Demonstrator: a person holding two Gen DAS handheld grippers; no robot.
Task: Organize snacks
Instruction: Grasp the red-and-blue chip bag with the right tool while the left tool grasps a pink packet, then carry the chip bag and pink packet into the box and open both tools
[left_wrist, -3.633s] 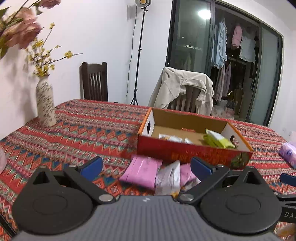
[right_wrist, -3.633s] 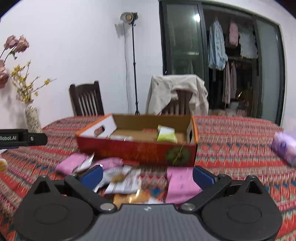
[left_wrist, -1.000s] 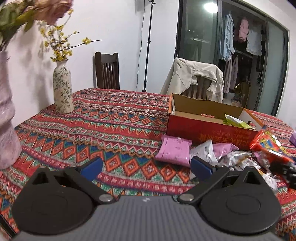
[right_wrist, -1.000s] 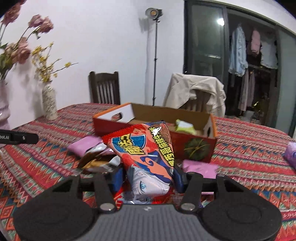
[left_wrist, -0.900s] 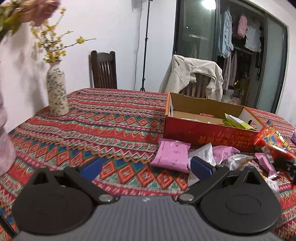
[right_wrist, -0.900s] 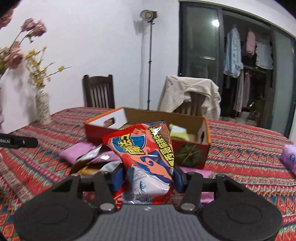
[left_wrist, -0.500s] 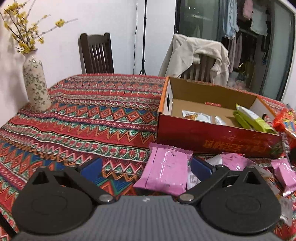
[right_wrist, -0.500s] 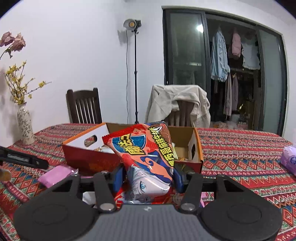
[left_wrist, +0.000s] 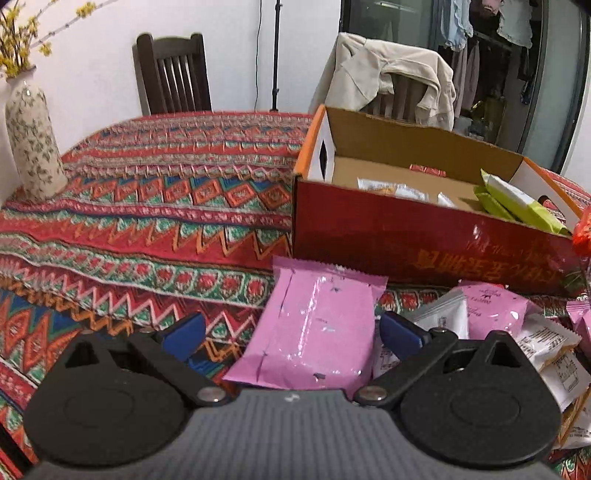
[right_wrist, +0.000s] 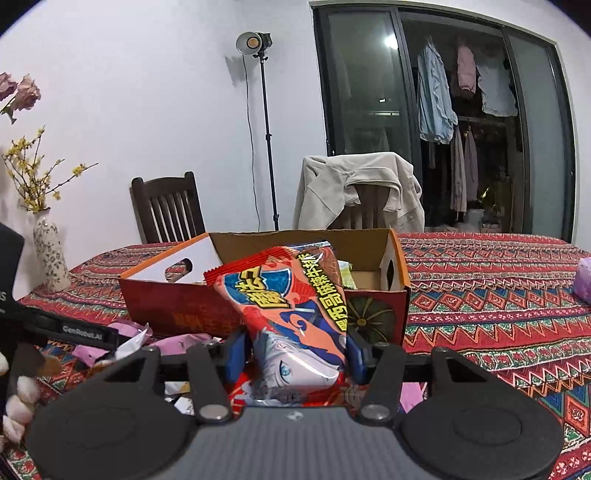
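My left gripper is open just over the table, its blue pads either side of the near end of a pink snack packet without touching it. More pink and white packets lie to its right. Behind them stands the red cardboard box, with a green packet and small packets inside. My right gripper is shut on a red snack bag, held upright in front of the box. The left gripper's body shows at the left of the right wrist view.
A patterned cloth covers the table. A flowered vase stands at the far left. Two chairs, one draped with a beige jacket, stand behind the table beside a lamp stand. A purple pack lies far right.
My left gripper has moved forward and down until its open pads flank the pink packet. My right gripper has carried the red bag closer to the box, still shut on it.
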